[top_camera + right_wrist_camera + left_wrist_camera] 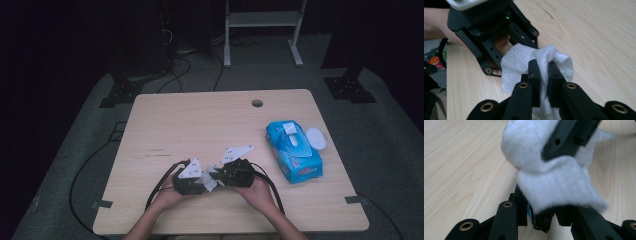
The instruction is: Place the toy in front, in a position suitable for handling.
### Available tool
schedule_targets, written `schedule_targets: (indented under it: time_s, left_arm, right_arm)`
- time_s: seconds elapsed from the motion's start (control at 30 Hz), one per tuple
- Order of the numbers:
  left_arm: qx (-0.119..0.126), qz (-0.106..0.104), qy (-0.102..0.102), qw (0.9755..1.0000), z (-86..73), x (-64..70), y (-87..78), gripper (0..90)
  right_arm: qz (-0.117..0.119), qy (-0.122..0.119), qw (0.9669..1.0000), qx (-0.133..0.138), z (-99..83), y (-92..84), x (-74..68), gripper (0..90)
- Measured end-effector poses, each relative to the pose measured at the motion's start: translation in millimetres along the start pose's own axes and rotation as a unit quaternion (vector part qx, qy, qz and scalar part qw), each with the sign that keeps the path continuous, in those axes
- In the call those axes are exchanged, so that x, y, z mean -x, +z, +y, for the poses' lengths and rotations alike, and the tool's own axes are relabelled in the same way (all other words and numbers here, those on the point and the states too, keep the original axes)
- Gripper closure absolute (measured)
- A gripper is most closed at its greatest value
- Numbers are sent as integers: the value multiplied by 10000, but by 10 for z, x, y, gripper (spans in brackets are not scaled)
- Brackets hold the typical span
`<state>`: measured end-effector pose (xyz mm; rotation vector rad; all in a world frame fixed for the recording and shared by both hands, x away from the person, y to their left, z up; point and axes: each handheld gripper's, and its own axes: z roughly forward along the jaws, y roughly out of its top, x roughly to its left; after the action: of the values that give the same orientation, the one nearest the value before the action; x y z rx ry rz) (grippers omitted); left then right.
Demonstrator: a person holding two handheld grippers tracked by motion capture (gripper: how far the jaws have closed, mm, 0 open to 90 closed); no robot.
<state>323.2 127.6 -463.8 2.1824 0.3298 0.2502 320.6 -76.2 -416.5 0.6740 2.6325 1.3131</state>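
Note:
A white wipe (210, 183) is stretched between my two grippers near the table's front edge. My left gripper (202, 181) and right gripper (219, 176) point at each other, tips almost touching. In the right gripper view my right gripper (544, 72) is shut on a bunched fold of the wipe (519, 62), and the left gripper's black linkage (489, 47) stands just behind it. In the left gripper view the wipe (554, 182) drapes over my left gripper (541, 217), whose jaws stand close together on its lower edge. One right-gripper finger (566, 137) presses into the wipe from above.
A blue pack of wipes (294, 150) lies at the right of the wooden table (200, 125), its white lid (316, 138) flipped open. A cable hole (257, 103) sits near the far edge. Black cables trail off the front left.

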Motion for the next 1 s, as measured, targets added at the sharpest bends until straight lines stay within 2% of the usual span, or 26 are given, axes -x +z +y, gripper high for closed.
schedule_targets:
  time_s: [0.07,0.17,0.27,0.33,0.37,0.43,0.5,0.63,0.67,0.73,0.8,0.87,0.9,0.93,1.0]
  left_arm:
    - [-20,22,1,10000,-6,-12,-15,674]
    - [-20,53,-15,10000,-14,-28,-25,675]
    - [-39,71,-4,10000,-7,-23,-20,675]
    - [-46,73,-12,10000,-4,-16,-21,675]
    - [-57,69,-4,10000,-5,-18,-25,674]
    - [-70,54,-5,10000,-17,-33,-45,675]
    - [-39,74,-27,10000,-27,-40,-49,675]
    - [-61,61,-14,10000,-18,-46,-43,674]
    - [-65,61,-14,10000,-15,-45,-41,674]
    - [-62,52,-34,10000,-15,-46,-40,674]
    - [-60,58,-42,10000,-17,-44,-40,673]
    - [-67,64,-42,9999,-26,-45,-55,673]
    - [-51,65,-38,10000,-29,-47,-56,674]
    - [-43,68,-39,10000,-30,-49,-55,674]
    - [-39,83,-77,9999,-23,-43,-43,675]
  right_arm:
    - [-132,20,9999,-55,-22,-54,62,830]
    - [-519,81,9985,-159,-106,-185,170,831]
    - [-541,233,9982,-113,-129,-227,203,831]
    - [-390,172,9991,-56,-107,-162,140,831]
    - [-373,83,9993,-60,-90,-114,84,830]
    - [-380,-22,9993,-60,-71,-94,61,831]
    - [-301,125,9994,-81,-81,-122,126,831]
    - [-649,332,9973,-54,-150,-243,291,833]
    - [-638,436,9970,-13,-159,-251,304,833]
    - [-580,418,9974,35,-147,-208,258,833]
    - [-261,327,9990,143,-107,-84,164,831]
    - [-340,135,9992,152,-65,-17,80,832]
    - [-300,109,9994,103,-49,-20,91,832]
    - [-258,171,9995,77,-47,-34,111,832]
    - [-467,203,9987,29,-82,-87,176,833]
